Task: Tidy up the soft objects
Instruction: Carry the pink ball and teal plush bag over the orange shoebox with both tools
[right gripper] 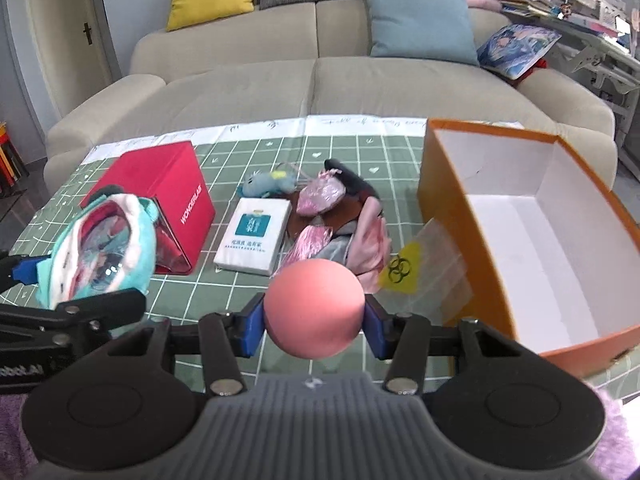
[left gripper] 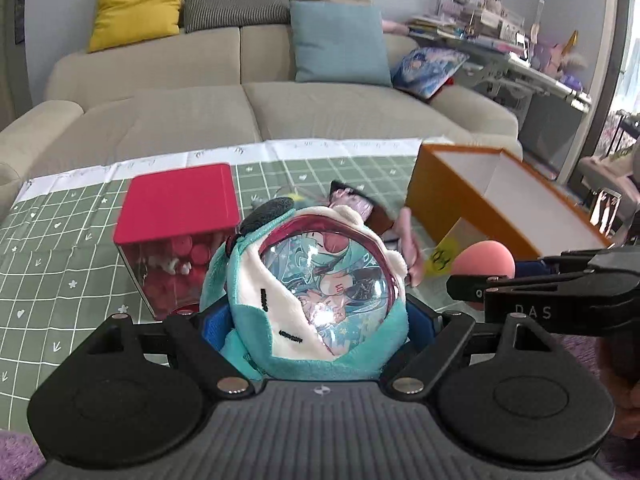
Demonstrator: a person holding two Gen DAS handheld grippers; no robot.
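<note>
Two boxes [right gripper: 160,196] [right gripper: 532,216] flanking loose clutter [right gripper: 332,216]

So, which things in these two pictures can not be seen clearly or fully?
- Left wrist view: the white packet is hidden behind the teal plush pouch in the left gripper.
- Left wrist view: the pink ball is partly covered by the right gripper's arm.
- Right wrist view: the orange box is cut by the right edge.
- Right wrist view: small print on the white packet is too small.

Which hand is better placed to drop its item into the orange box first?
Right, probably. The right gripper holds the ball beside the orange box; the left gripper's plush is farther away.
</note>
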